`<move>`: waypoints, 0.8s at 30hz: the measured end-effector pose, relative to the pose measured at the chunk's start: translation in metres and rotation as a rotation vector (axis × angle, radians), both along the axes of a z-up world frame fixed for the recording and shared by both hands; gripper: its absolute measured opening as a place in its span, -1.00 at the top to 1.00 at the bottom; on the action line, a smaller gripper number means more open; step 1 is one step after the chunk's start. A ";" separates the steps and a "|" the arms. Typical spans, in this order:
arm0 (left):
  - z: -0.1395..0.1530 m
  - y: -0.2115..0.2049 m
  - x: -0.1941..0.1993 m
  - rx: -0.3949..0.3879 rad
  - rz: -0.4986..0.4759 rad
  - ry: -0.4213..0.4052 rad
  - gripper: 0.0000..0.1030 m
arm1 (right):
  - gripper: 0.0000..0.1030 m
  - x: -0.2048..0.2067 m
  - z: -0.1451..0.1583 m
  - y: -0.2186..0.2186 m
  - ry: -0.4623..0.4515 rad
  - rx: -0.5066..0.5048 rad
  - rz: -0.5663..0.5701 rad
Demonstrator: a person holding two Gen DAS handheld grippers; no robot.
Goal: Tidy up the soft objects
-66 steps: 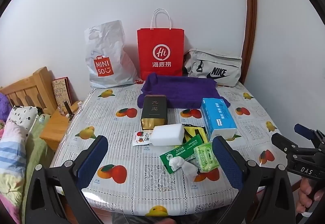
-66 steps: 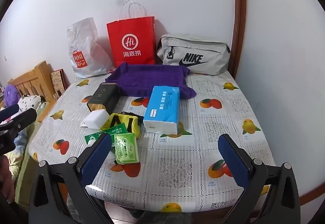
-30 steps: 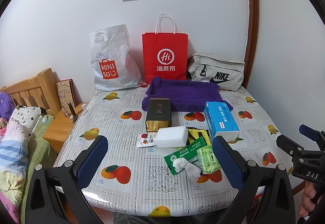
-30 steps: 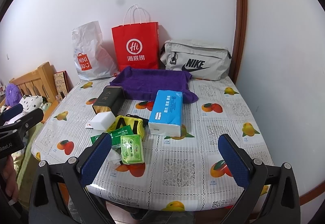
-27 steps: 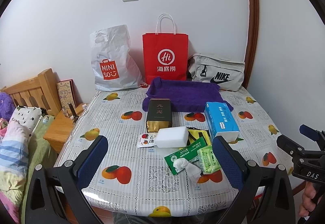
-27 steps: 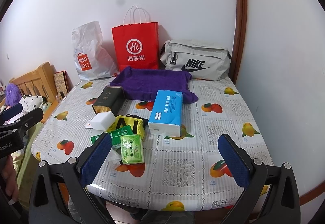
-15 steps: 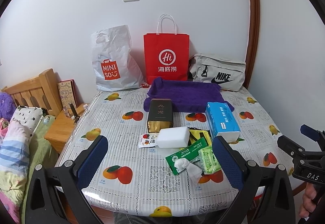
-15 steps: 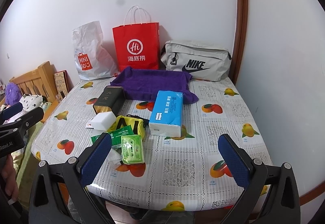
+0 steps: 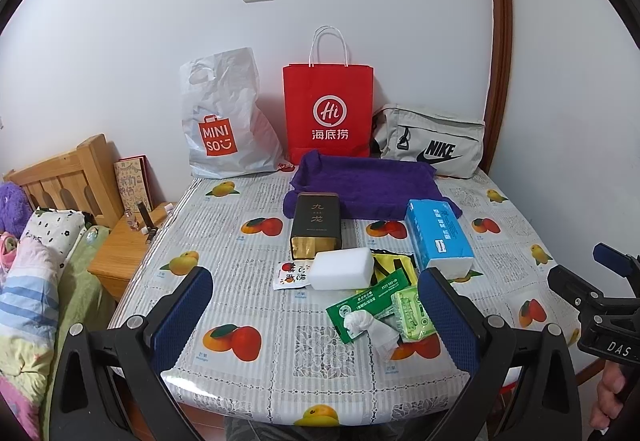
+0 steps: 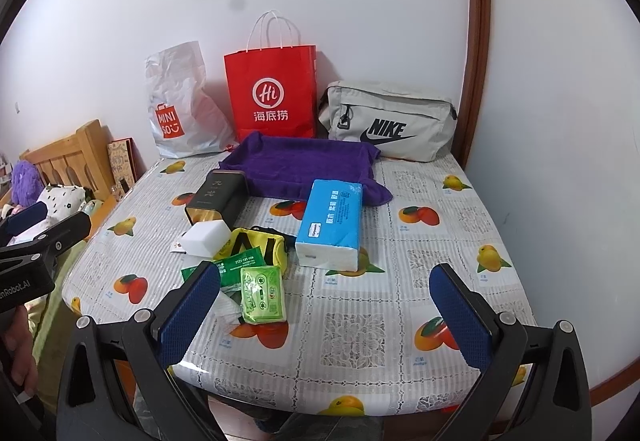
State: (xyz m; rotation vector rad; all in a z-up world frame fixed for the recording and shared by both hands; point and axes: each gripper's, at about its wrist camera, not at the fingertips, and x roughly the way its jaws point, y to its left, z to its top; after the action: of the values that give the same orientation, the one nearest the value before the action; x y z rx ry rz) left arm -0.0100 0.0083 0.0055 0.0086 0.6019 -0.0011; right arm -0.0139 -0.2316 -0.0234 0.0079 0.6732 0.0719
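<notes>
A purple towel [image 9: 368,185] [image 10: 304,169] lies at the back of the table. In front of it sit a blue tissue pack [image 9: 438,237] [image 10: 332,223], a white sponge [image 9: 341,267] [image 10: 208,237], a yellow pouch [image 9: 390,265] [image 10: 256,245], a green wipes packet [image 9: 412,315] [image 10: 262,295], a green sachet [image 9: 368,299] and a crumpled white tissue [image 9: 374,329]. My left gripper [image 9: 316,313] is open and empty, above the table's front edge. My right gripper [image 10: 324,313] is open and empty, at the front right.
A black and gold tin [image 9: 316,223] [image 10: 216,197] lies beside the towel. A white Miniso bag [image 9: 224,121], a red paper bag [image 9: 328,109] and a grey Nike bag [image 9: 432,145] stand against the wall. A bed and wooden nightstand [image 9: 124,253] are to the left.
Both grippers have risen and pulled back slightly, so the table sits a little lower in each view. Nothing on the table has moved.
</notes>
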 end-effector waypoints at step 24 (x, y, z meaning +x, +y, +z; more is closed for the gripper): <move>-0.001 0.002 -0.002 -0.004 0.004 -0.004 -1.00 | -1.00 -0.002 0.001 -0.007 -0.005 0.004 -0.005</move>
State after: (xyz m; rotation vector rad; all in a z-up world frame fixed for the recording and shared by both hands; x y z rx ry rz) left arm -0.0117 0.0098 0.0049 0.0037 0.5979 0.0018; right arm -0.0155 -0.2382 -0.0224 0.0130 0.6678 0.0684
